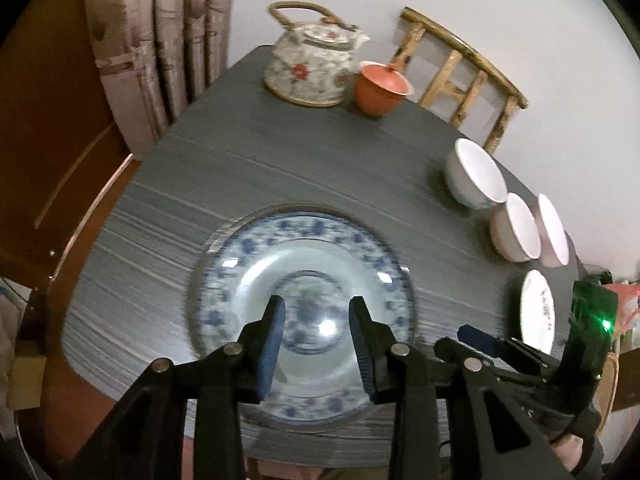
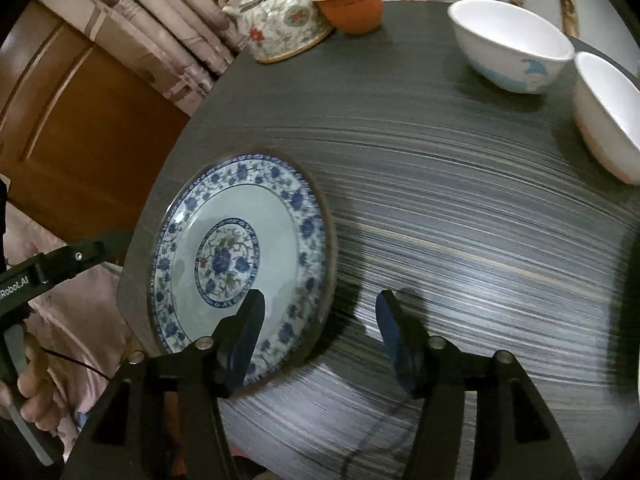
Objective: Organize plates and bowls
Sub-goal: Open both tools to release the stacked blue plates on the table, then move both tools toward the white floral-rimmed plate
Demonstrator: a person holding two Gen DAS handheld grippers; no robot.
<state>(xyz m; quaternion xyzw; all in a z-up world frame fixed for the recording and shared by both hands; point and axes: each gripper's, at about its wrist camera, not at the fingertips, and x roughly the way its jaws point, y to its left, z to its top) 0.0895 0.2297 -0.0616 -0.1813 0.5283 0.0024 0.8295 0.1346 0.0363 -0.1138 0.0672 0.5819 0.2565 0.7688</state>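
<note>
Both tongs hang over a dark grey, streaky-grained table (image 1: 280, 160) with their jaws parted and nothing between them. Left gripper (image 1: 316, 312) hovers directly above a blue-and-white floral plate (image 1: 248, 248) that lies flat near the table's front edge; right gripper (image 2: 320, 308) is poised just beside that plate's rim, over bare tabletop, one blue-padded finger overlapping the plate's patterned border in its own view.

Along the table's right side stand three white bowls: a larger bowl with a pale blue motif (image 1: 474, 174), then two smaller bowls (image 1: 516, 228) set close together, with a small white dish (image 1: 536, 312) nearer the front edge.

At the far end, a flower-patterned teapot with a cane handle (image 1: 312, 66) sits just beside an orange lidded cup (image 1: 380, 86).

Behind the table a pale wall meets beige patterned curtains (image 1: 160, 40) and brown wooden panelling (image 1: 48, 140). A bamboo chair back (image 1: 460, 68) rises behind the table's far right edge.

Motion blur softens the plate and wood grain in the left wrist view.
</note>
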